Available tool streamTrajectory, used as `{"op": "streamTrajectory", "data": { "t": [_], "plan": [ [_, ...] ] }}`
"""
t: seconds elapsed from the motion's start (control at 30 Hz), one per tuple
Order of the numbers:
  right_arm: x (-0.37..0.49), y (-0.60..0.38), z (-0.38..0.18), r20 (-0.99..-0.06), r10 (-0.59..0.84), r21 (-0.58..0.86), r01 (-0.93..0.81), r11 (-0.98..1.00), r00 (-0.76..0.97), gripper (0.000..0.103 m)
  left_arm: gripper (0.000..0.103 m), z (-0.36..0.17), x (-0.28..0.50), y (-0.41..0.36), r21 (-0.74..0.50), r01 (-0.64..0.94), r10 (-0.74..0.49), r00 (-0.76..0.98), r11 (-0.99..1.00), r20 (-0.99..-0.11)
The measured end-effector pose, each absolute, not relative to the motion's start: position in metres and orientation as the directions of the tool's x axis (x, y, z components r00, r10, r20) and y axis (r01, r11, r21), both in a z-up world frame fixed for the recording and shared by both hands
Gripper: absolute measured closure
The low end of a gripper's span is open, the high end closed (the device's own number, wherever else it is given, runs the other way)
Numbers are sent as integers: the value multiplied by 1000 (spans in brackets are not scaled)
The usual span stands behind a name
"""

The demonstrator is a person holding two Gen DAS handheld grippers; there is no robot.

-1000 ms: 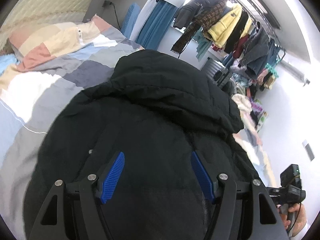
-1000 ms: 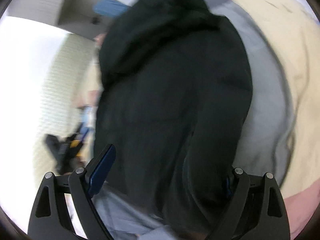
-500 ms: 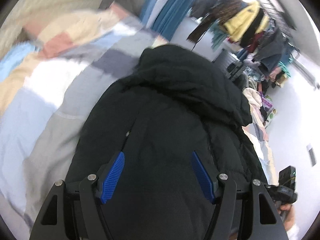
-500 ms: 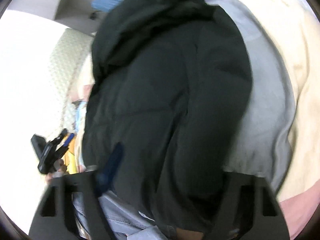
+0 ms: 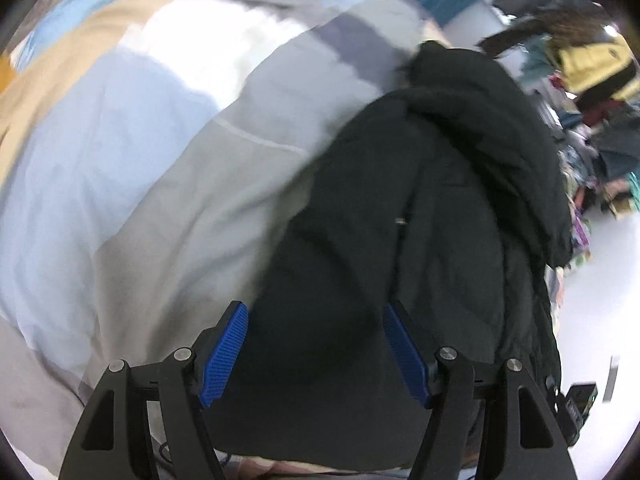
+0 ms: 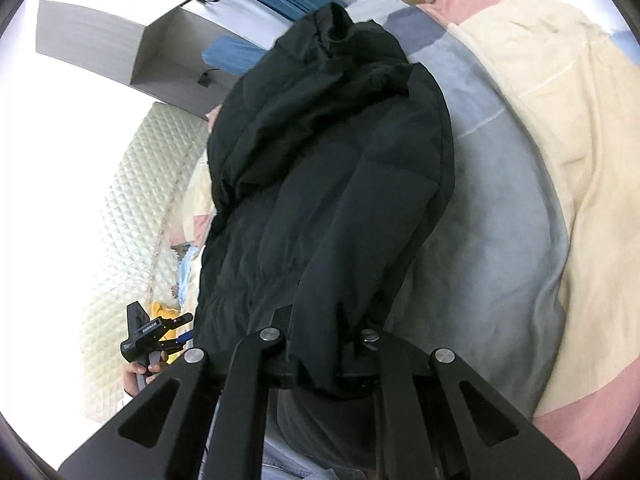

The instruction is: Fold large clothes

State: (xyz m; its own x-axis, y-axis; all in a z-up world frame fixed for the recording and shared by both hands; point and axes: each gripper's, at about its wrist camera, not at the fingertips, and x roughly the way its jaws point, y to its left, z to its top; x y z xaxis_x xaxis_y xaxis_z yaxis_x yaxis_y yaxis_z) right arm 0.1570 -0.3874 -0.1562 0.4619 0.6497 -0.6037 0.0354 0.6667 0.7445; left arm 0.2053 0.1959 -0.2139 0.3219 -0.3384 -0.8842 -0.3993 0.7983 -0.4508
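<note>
Your right gripper (image 6: 320,344) pinching black jacket (image 6: 320,184) hem at 6 o'clock, your left gripper (image 5: 316,350) spread over it, patchwork duvet (image 5: 120,168) beneath

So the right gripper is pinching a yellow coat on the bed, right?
Not quite: the coat is black, not yellow. The right wrist view shows the right gripper pinching its near edge as it lies on the bed.
</note>
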Motion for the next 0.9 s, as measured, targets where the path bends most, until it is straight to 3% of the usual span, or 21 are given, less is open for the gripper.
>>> {"op": "streamTrajectory", "data": {
  "t": [0.33, 0.47, 0.6, 0.67, 0.73, 0.83, 0.9],
  "plan": [
    [161, -393, -186, -645, 641, 751, 190, 632, 416, 88, 26, -250, 225, 195, -477, -453, -403, 256, 753, -879],
    [164, -399, -198, -615, 679, 786, 239, 571, 401, 84, 26, -235, 221, 193, -641, -345, -540, 349, 686, -766],
    [163, -402, -201, -581, 704, 813, 247, 528, 409, 81, 26, -211, 215, 181, -806, -170, -703, 411, 566, -580],
    [163, -400, -198, -566, 713, 822, 228, 521, 414, 70, 26, -202, 213, 178, -837, -119, -735, 424, 535, -530],
    [163, -396, -193, -544, 726, 836, 197, 512, 421, 48, 25, -200, 213, 177, -842, -115, -741, 425, 526, -521],
    [164, -388, -189, -552, 731, 829, 167, 534, 402, 31, 25, -219, 219, 175, -801, -221, -711, 372, 556, -596],
    [165, -383, -193, -598, 709, 797, 185, 575, 374, 28, 25, -233, 224, 175, -749, -301, -675, 325, 590, -662]
  ]
}}
